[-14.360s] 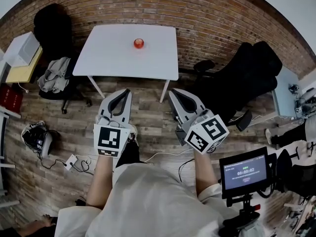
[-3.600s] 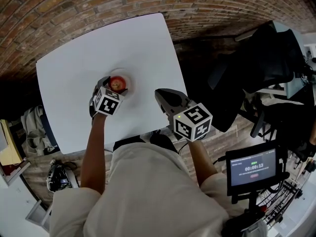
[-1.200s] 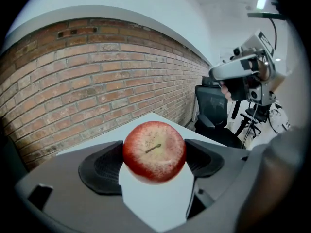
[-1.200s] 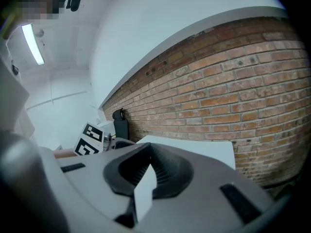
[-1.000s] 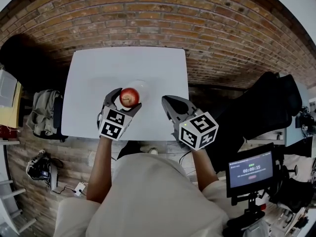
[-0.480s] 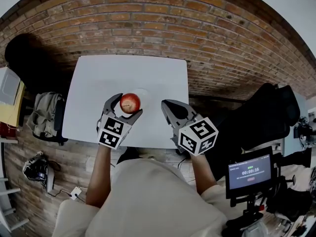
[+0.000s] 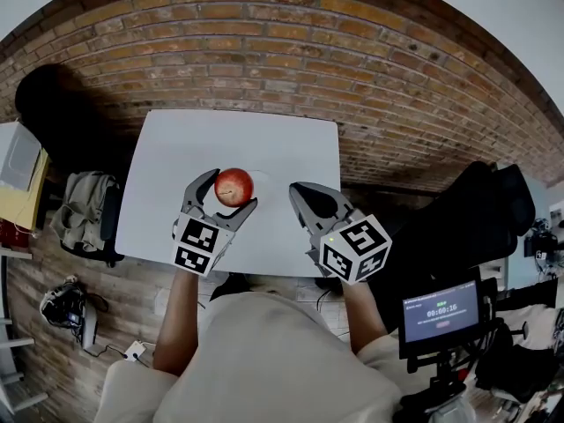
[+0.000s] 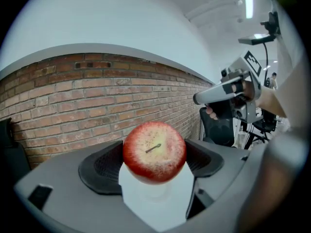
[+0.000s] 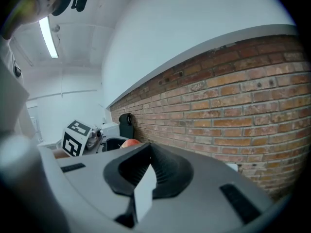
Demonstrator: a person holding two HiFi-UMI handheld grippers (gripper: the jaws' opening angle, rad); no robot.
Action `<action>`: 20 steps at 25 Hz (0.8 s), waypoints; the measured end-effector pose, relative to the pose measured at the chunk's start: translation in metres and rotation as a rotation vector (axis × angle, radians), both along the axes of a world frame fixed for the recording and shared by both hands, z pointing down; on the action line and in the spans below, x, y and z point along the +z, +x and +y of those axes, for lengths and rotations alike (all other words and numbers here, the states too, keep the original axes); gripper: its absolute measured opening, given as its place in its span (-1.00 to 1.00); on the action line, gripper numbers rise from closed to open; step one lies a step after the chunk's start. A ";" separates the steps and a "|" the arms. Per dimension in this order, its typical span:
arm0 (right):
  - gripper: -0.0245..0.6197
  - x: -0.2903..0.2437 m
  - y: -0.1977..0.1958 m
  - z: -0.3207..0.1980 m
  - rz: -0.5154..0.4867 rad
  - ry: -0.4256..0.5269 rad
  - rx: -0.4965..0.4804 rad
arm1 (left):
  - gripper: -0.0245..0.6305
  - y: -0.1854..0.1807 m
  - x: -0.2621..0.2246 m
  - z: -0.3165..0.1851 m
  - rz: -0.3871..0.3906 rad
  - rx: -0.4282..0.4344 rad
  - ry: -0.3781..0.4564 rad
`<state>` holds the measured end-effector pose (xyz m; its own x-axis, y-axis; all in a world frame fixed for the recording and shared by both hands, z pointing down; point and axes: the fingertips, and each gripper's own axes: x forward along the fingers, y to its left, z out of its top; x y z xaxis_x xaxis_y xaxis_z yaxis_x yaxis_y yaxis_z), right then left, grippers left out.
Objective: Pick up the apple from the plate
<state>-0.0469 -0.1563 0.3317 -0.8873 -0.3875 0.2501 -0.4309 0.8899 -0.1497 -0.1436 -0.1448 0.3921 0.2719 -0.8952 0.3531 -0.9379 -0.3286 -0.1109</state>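
Left hand-held gripper point(image 7: 232, 189) clamped on the red apple point(image 7: 234, 185), held above the white counter point(image 7: 172, 152); right hand-held gripper point(image 7: 302, 193) alongside, jaws together, holding nothing.

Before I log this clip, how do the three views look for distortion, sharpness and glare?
Head view: heavy fisheye bows the brick wall; apple sharp under even light. Left gripper view: apple crisp, stem visible, corners vignetted black, right side washed out. Right gripper view: wall sharp, ceiling tube glares upper left, right tool's near body soft.
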 end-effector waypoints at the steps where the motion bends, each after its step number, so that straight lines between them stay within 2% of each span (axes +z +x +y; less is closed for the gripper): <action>1: -0.92 -0.003 0.000 -0.002 0.000 0.007 0.001 | 0.29 0.000 -0.004 0.000 0.010 0.002 0.007; 10: -0.92 -0.023 -0.010 -0.013 0.003 0.071 0.019 | 0.29 -0.017 -0.028 0.000 0.050 -0.003 0.064; 20: -0.92 -0.032 -0.020 -0.020 0.001 0.113 0.036 | 0.29 -0.015 -0.052 -0.008 0.014 0.048 0.142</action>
